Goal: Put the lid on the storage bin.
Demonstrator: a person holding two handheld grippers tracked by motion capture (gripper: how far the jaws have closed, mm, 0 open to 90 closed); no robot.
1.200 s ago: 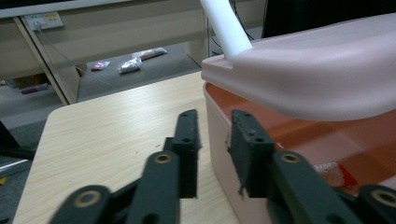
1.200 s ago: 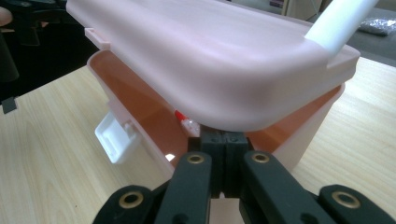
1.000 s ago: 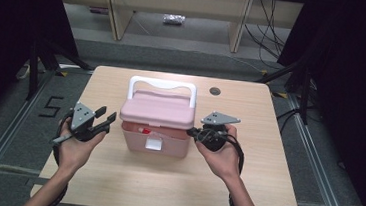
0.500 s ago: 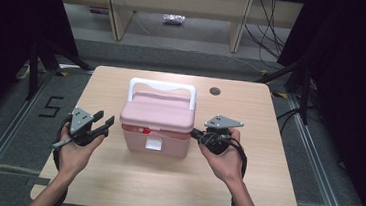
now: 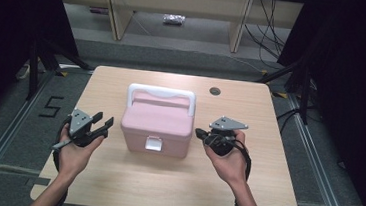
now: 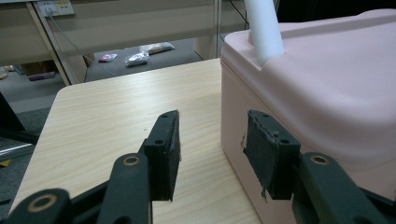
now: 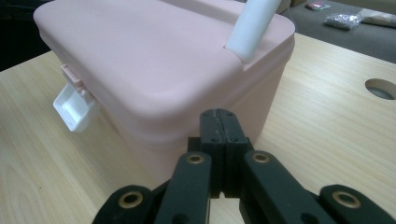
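A pink lidded box (image 5: pixel 158 123) with a white handle (image 5: pixel 162 92) stands mid-table, its white front latch (image 5: pixel 154 143) hanging loose. My left gripper (image 5: pixel 105 123) sits just left of the box with its jaws open and nothing between them. In the left gripper view the left gripper (image 6: pixel 212 133) points along the box's side wall (image 6: pixel 327 84). At the box's right side my right gripper (image 5: pixel 199 133) is shut and holds nothing. In the right gripper view the right gripper (image 7: pixel 219 114) has its tips close to the box's corner (image 7: pixel 154 60), and the latch (image 7: pixel 74 109) hangs at the left.
The wooden table (image 5: pixel 129 178) has a round cable hole (image 5: pixel 215 91) at its back right. Bare tabletop lies in front of the box and on both sides. Beyond the far edge are shelf legs, cables and small bags (image 5: pixel 174 19) on the floor.
My left gripper has eased slightly left, away from the box's side, and its jaws look a touch wider. The right gripper and the box have stayed put.
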